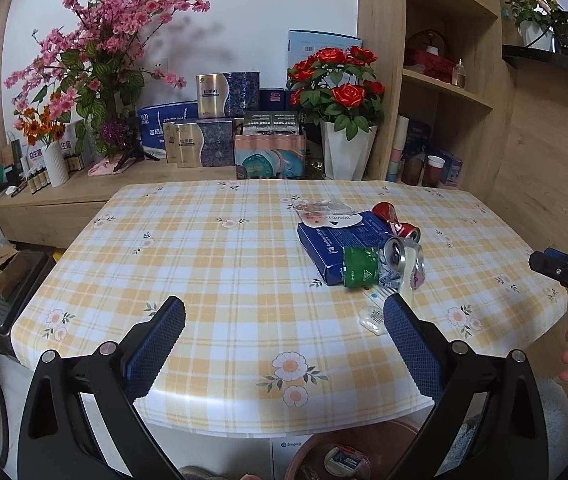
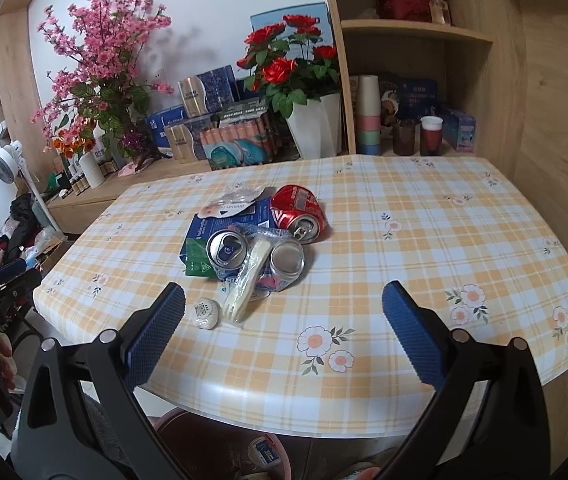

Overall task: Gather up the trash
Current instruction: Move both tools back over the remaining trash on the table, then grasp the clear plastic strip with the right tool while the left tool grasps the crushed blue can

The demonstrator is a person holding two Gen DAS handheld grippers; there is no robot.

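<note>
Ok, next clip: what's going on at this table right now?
A person holds a two-finger gripper in each hand over a checked tablecloth, clearing trash. Both the left gripper and the right gripper are open and empty. A pile is left on the table: a crushed red can, two silver cans, a blue box, a green packet and wrappers. A bin below the table's near edge already holds a small item.

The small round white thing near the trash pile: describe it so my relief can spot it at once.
Start at the checked tablecloth, then find the trash pile with the crushed red can. On the pile's near side, beside a long pale wrapped stick, lies a round white packet. It alone sits apart, small and puck-shaped with printed text.
</note>
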